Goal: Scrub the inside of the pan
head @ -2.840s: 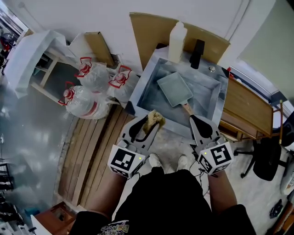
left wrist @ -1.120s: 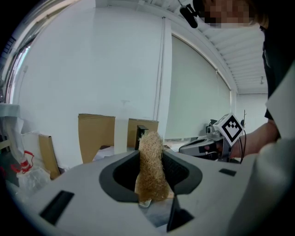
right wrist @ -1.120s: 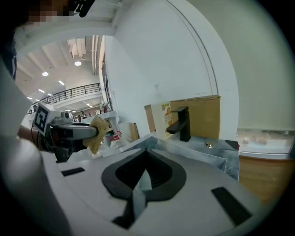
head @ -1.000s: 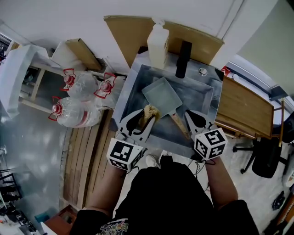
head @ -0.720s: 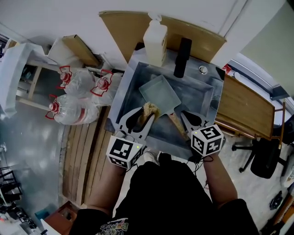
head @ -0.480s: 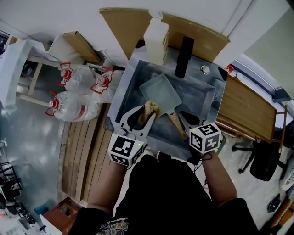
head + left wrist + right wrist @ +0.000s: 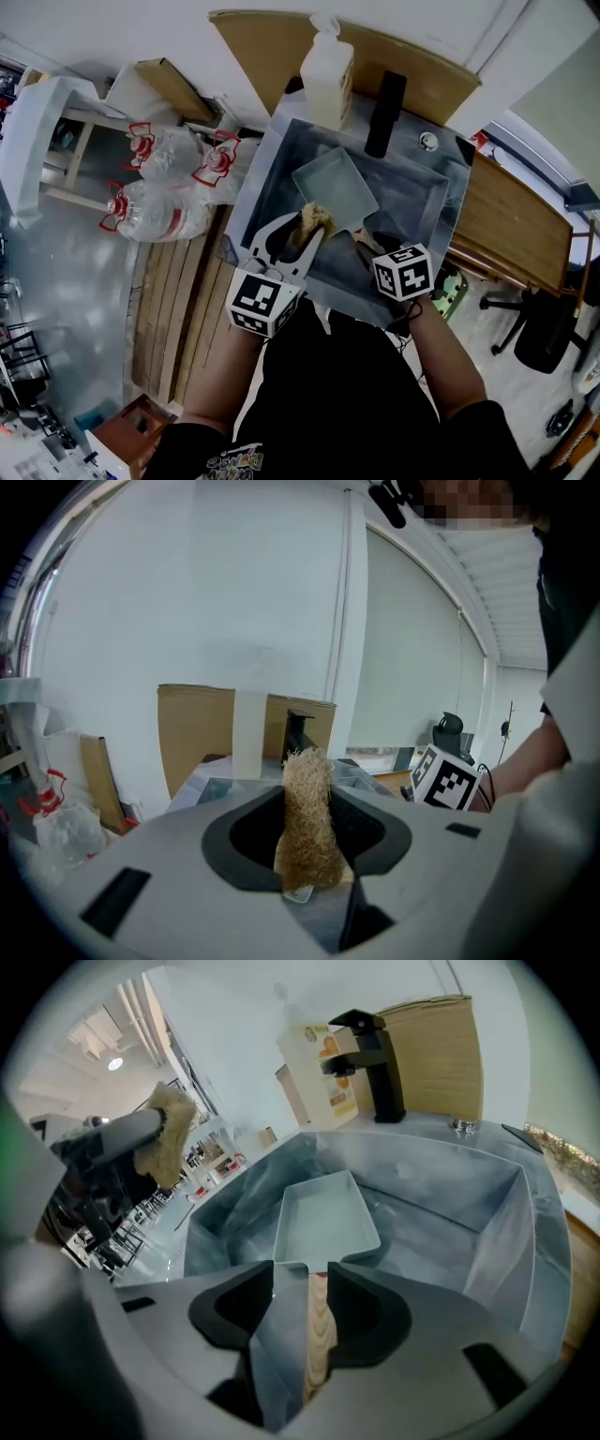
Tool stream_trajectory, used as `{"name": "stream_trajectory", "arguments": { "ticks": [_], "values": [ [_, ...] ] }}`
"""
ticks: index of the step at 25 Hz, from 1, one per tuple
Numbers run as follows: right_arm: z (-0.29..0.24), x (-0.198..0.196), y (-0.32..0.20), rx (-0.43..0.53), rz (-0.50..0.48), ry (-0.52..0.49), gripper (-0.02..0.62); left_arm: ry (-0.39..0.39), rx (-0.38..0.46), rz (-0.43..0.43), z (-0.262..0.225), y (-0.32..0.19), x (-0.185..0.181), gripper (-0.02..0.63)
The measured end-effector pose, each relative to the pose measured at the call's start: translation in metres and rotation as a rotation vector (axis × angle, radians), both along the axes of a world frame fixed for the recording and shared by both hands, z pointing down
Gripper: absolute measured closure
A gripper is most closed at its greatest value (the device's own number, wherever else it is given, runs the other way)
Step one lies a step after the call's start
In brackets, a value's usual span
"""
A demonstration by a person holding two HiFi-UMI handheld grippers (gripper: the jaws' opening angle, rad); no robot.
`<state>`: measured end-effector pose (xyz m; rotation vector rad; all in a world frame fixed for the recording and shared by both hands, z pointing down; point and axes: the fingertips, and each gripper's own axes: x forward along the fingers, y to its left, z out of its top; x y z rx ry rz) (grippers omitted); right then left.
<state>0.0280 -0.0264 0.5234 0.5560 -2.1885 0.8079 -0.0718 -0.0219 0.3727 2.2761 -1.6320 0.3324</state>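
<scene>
**A:** Where is the pan now?

**B:** The square pan (image 7: 334, 187) lies flat in the steel sink (image 7: 270, 178) with its open side up. Its wooden handle (image 7: 319, 1330) points back toward the person.

**A:** And the right gripper, does it hold the handle?

**B:** No, not at this moment. The right gripper (image 7: 300, 1274) points down into the sink, and its jaws have just been opening. They now stand spread, with the wooden handle between them. The handle lies close along one jaw, and on the other side there is a clear gap, so the jaws do not pinch it.

**A:** What about the left gripper?

**B:** The left gripper (image 7: 296, 239) has its jaws pressed on a tan fibrous scrubber (image 7: 307, 827), which sticks out past the tips. In the head view the scrubber sits over the near edge of the pan. In the right gripper view it is up in the air at the left of the sink, apart from the pan.

**A:** What stands behind the sink?

**B:** A black faucet (image 7: 375, 1054) and a pale soap bottle (image 7: 326, 80) stand at the back edge. A sheet of cardboard (image 7: 253, 42) leans against the wall behind them.
</scene>
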Motion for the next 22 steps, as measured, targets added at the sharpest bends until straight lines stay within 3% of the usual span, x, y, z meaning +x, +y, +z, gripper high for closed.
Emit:
{"name": "stream_trajectory", "arguments": {
  "ticks": [11, 22],
  "values": [
    [0.051, 0.007, 0.001, -0.067, 0.008, 0.143, 0.392, 0.017, -0.044, 0.076, 0.024, -0.027, -0.01, 0.462],
    [0.08, 0.005, 0.009, -0.152, 0.026, 0.202, 0.39, 0.026, -0.115, 0.164, 0.051, -0.047, -0.009, 0.462]
  ]
}}
